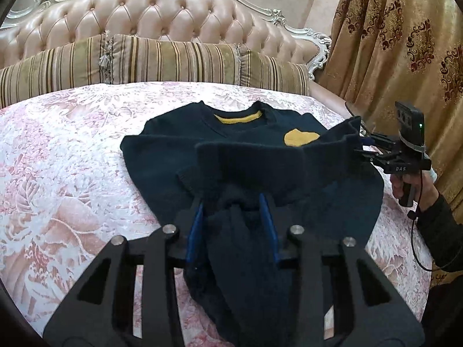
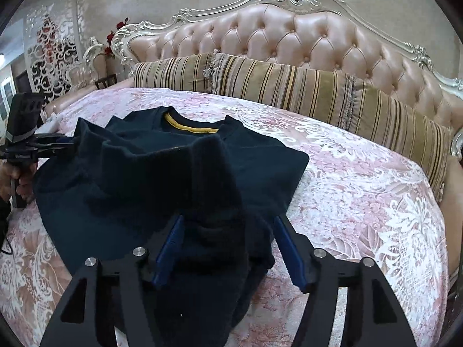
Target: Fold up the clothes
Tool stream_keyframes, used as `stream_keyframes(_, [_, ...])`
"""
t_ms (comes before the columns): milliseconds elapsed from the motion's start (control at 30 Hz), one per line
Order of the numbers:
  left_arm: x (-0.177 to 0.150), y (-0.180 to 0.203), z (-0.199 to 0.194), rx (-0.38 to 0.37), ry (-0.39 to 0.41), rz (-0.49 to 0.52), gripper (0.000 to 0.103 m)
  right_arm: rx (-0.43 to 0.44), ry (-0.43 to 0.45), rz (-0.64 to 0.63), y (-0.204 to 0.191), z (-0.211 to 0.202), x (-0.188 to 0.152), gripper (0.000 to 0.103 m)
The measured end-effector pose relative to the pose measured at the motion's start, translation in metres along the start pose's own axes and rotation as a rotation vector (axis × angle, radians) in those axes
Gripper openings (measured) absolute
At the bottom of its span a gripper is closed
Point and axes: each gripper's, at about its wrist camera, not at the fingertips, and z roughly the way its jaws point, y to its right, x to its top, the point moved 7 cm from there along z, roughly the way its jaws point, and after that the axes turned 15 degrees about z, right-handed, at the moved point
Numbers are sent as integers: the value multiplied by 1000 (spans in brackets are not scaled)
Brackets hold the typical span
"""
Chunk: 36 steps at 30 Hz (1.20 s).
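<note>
Navy knit sweater with a yellow neckband lies on the pink lace bedspread, collar toward the striped bolster pillows. Its lifted hem bunches between the left gripper's 2 blue-padded fingers, clamped. The right gripper stands apart around another hem fold.
</note>
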Motion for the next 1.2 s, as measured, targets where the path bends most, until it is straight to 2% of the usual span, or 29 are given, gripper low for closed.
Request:
stream_keyframes(67, [0,-1,-1,-1,3,-4,34,6,4,2,0,1,0,65])
stream_keyframes(200, [-2,-2,0,-4,1,-11,32,20,-5,-12,-4,4,-3,63])
stream_keyframes(233, [-3,-2,0,-5,2,-9,23,17,-2,-27,-7,4,-4,52])
stream_keyframes(333, [-2,-3,-2,-11,10,-10,22,1,16,-60,-11,0,-4,37])
stream_keyframes(400, [-2,-4,-2,-9,10,-17,22,9,22,-54,-12,-2,-4,31])
stream_keyframes(567, [3,-1,-8,-7,28,-14,20,5,34,-42,-13,-4,-3,25])
stream_keyframes(633, [11,2,-14,7,40,-8,20,13,45,-46,-16,-9,-1,18])
stream_keyframes(800, [40,6,-22,60,43,32,20,-4,95,-52,-26,-27,17,17])
stream_keyframes(867, [61,0,-25,53,86,13,19,-20,114,-51,-27,-31,29,17])
stream_keyframes(967, [80,-19,-14,86,76,-7,19,-40,140,-52,-26,-35,51,17])
stream_keyframes(1100, [93,-50,9,106,69,-84,19,-73,148,-43,-19,-21,80,17])
stream_keyframes(1200, [80,-71,39,127,16,-149,19,-105,101,-36,-10,10,85,17])
